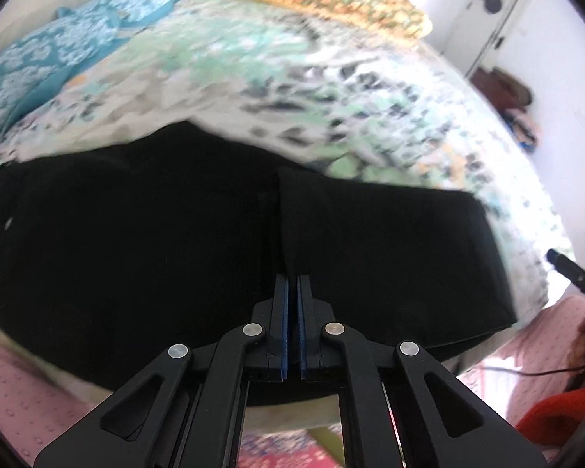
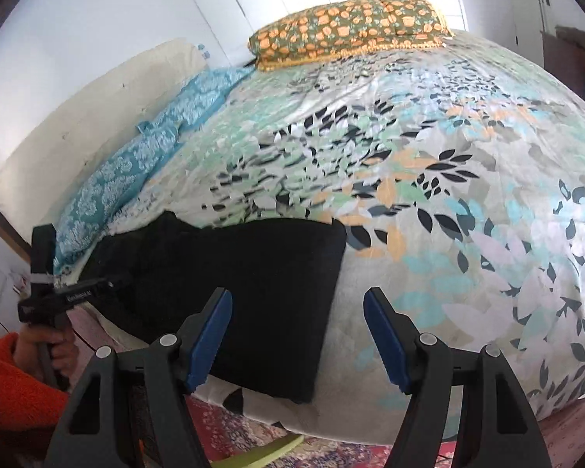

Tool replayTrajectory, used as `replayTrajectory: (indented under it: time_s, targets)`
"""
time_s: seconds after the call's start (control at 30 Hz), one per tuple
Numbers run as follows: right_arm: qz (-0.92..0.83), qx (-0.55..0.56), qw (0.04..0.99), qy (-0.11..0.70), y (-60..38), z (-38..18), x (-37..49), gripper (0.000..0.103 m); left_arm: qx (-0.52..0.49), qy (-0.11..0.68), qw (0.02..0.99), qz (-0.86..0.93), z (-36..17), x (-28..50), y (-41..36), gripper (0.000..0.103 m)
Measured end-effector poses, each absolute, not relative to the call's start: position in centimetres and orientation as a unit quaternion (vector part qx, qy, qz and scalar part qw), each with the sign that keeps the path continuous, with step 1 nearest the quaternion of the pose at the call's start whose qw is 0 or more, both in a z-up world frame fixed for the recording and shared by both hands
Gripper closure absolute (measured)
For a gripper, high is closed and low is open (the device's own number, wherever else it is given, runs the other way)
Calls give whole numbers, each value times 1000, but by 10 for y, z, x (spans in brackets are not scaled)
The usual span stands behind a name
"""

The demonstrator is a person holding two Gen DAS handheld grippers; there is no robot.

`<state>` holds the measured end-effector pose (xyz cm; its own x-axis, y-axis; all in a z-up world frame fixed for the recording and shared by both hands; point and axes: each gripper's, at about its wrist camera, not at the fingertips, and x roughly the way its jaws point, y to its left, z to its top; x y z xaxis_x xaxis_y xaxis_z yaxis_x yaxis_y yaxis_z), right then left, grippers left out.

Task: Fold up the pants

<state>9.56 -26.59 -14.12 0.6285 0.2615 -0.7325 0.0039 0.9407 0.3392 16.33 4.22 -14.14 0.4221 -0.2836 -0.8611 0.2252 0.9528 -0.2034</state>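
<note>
Our left tool (image 1: 292, 279) has its jaws closed flat together, gripping nothing, above the black pants (image 1: 199, 234) lying folded at the bed's (image 2: 429, 179) near edge. Our right tool (image 2: 297, 304) gapes wide and empty beside them.

One pair of black pants (image 2: 230, 284) is lying on one bed (image 2: 429, 202). Two pillows are showing: one blue (image 2: 136, 171), one orange-flowered (image 2: 351, 25). Two tools are showing: left (image 1: 292, 284), right (image 2: 297, 335).
</note>
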Motion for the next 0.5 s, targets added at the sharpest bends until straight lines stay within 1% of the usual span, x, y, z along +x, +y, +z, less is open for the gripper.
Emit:
replayTrajectory:
  time_s: [0.07,0.1,0.17,0.23,0.27,0.3,0.33,0.43,0.5]
  targets:
    - [73,155,875,452,-261,-154,103,32,-30,545,826,-143,-159,169,44,100]
    - [74,156,870,462,-259,-159,105,32,-28,552,821,-143,-165,171,42,98]
    - [72,156,863,475,-260,-164,105,32,-12,549,824,-142,-164,172,36,95]
    - [63,148,866,473,-264,-162,101,32,-11,535,833,-141,-156,171,37,82]
    - [57,146,868,471,-267,-162,98,32,-19,528,838,-136,-152,171,41,60]
    - [51,149,868,471,-271,-162,97,32,-27,521,844,-126,-149,171,46,44]
    - [49,156,867,471,-274,-164,96,32,-37,513,850,-116,-146,171,51,42]
    - [54,185,861,471,-280,-167,99,32,-66,507,853,-104,-144,176,65,42]
    - [71,214,853,471,-280,-171,104,32,-65,513,849,-103,-148,179,64,42]
